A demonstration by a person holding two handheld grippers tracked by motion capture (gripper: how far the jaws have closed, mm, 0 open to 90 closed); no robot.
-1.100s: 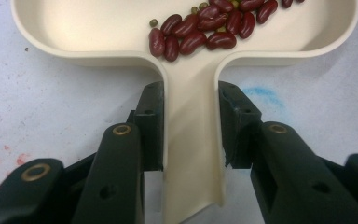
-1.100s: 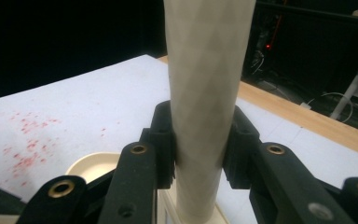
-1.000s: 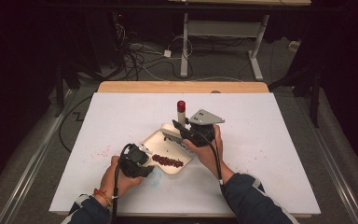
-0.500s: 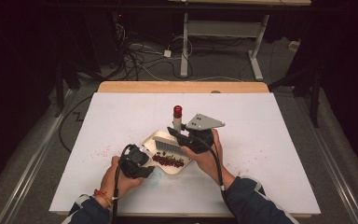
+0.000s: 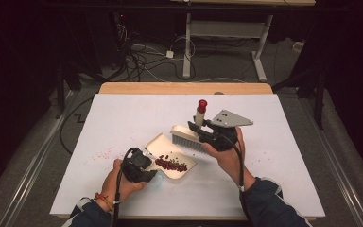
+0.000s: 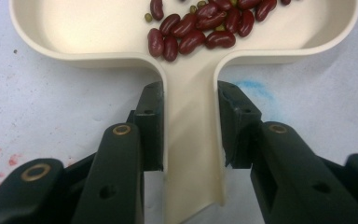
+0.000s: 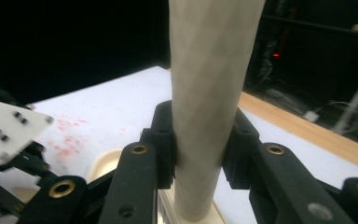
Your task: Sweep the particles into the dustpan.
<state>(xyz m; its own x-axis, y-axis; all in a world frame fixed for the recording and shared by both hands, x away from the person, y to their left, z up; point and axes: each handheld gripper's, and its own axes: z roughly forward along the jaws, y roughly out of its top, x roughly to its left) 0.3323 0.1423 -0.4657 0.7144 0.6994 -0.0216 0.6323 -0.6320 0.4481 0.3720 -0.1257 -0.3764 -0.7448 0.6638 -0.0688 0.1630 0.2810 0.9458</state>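
The left gripper [image 5: 144,163] sits low, jaws squeezed tight. The right gripper [image 5: 203,135] is held higher, jaws tight too.

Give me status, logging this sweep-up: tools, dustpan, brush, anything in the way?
Left tool shut on dustpan handle, pan flat on table. Right tool shut on brush handle, bristles beside pan. Beans in pan. Nothing blocking.

No legible text, label, brand, number or sign in any view. Checked surfaces: cream dustpan [image 6: 98,28], brush handle [image 7: 209,93], white desk [image 5: 123,118], grey plate on the right hand-held gripper [image 5: 213,134]. All are plain. Red and blue smudges on the desk are stains, not writing.
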